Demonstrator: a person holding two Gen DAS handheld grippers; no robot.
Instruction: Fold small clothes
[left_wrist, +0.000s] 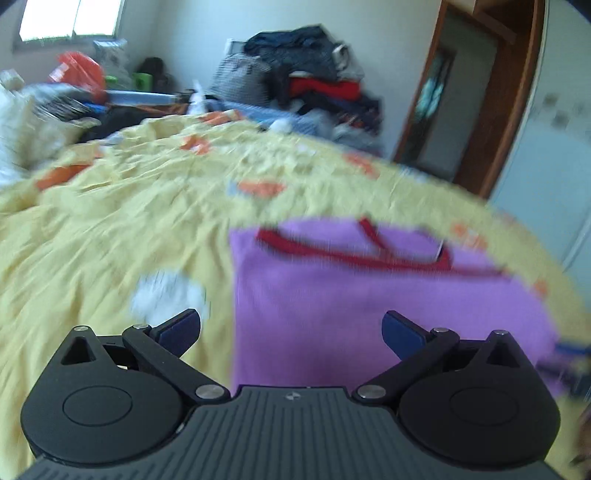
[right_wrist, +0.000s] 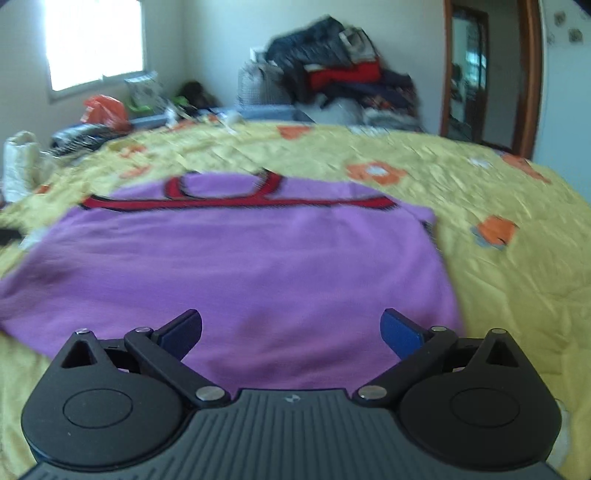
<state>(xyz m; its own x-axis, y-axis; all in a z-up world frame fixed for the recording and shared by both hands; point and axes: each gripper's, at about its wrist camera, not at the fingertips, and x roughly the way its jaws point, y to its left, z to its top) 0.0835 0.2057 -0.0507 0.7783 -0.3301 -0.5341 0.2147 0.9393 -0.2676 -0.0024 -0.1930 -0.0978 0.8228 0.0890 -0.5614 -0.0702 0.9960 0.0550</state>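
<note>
In the left wrist view, a white patch (left_wrist: 166, 295) shows on the yellow bedspread (left_wrist: 110, 229) at 10 o'clock from the left claw (left_wrist: 291, 328), whose 2 blue-padded fingers (left_wrist: 181, 328) stand wide apart, holding nothing. The purple garment (left_wrist: 369, 306) with red trim (left_wrist: 354, 254) lies flat on the bed, running from 12 to 2 o'clock of that claw, its left edge just right of the left finger. A pile of clothes (left_wrist: 306, 74) sits by the far wall at 12 o'clock.

In the right wrist view, the same garment (right_wrist: 240, 266) spreads from 9 to 1 o'clock, reaching under the right claw (right_wrist: 291, 328), also spread open and empty. Orange flower prints (right_wrist: 495, 229) dot the bedspread (right_wrist: 517, 295) at 2 o'clock. Both views are blurred.
</note>
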